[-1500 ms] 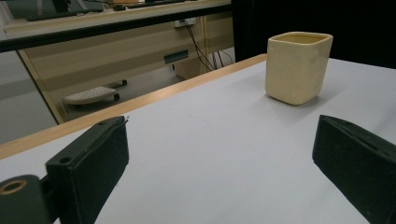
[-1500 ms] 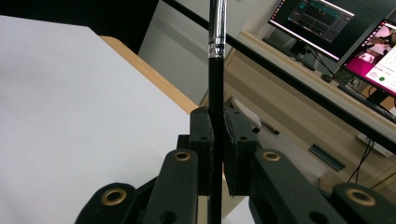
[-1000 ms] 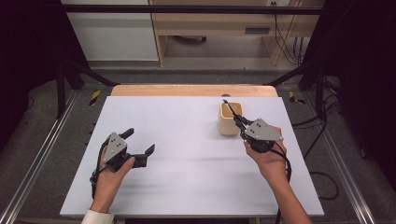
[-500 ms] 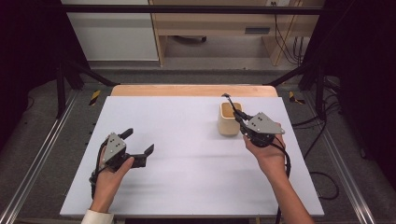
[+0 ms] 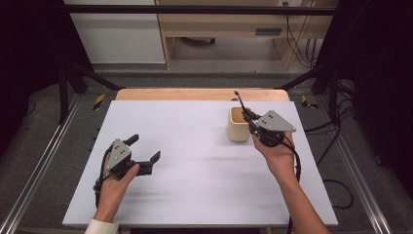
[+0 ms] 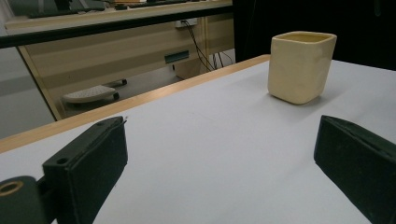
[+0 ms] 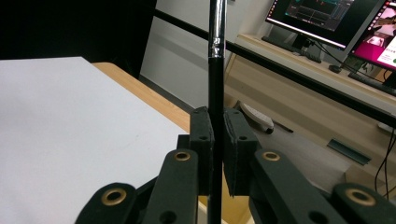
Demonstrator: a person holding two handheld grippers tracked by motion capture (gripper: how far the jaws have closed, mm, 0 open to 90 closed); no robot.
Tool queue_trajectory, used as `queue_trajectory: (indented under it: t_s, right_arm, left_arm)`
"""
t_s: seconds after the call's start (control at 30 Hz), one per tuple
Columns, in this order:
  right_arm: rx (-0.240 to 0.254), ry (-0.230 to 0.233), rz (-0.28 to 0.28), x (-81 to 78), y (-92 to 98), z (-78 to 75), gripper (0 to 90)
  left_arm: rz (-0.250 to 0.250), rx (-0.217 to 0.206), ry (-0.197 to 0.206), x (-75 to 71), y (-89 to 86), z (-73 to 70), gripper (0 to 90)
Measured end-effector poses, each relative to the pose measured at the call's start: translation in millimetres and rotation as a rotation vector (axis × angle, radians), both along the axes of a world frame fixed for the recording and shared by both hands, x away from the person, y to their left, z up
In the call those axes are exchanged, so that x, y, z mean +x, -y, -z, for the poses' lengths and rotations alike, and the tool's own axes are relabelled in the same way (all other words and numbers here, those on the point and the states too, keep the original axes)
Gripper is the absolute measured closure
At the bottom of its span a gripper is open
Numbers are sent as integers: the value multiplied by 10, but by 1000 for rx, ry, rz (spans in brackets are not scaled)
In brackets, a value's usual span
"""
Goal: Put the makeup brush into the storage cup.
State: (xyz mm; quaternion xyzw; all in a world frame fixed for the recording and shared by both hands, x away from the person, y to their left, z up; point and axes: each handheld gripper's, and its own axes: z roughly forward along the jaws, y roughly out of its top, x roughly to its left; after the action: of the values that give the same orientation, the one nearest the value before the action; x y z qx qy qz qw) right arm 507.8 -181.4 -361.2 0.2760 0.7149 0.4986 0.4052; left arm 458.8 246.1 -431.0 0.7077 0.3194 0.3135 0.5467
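Thin black brush (image 7: 216, 70) with a metal collar, pinched between the pressed-together jaws of the right gripper (image 5: 253, 121) and raised just above the cream cup (image 5: 239, 125), upper end slanting toward the far edge of the table (image 5: 195, 195). Judged step: setting the brush into the cup. Best done by first bringing the shaft nearer upright over the mouth, then lowering slowly until the lower end sits well below the rim, and only then easing the grip; lower end hidden behind the gripper, so depth to be checked from above. Risk: catching the near wall and tipping the light-looking cup. Left gripper (image 5: 145, 158) resting on the table well apart from the cup (image 6: 301, 65), jaws spread and holding nothing; free to steady the cup if needed.
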Motion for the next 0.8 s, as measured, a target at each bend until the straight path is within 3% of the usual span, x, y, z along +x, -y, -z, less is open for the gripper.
queue_trajectory:
  t_s: [0.43, 0.57, 0.8]
  right_arm:
    - [72, -19, 22, 205, 12, -16, 836]
    - [139, -23, 33, 256, 8, -16, 836]
    - [166, -11, 39, 376, -33, -42, 836]
  left_arm:
    - [3, -8, -4, 6, 3, 41, 26]
    - [7, -19, 2, 4, 5, 39, 26]
    - [4, -25, 0, 7, -29, 68, 23]
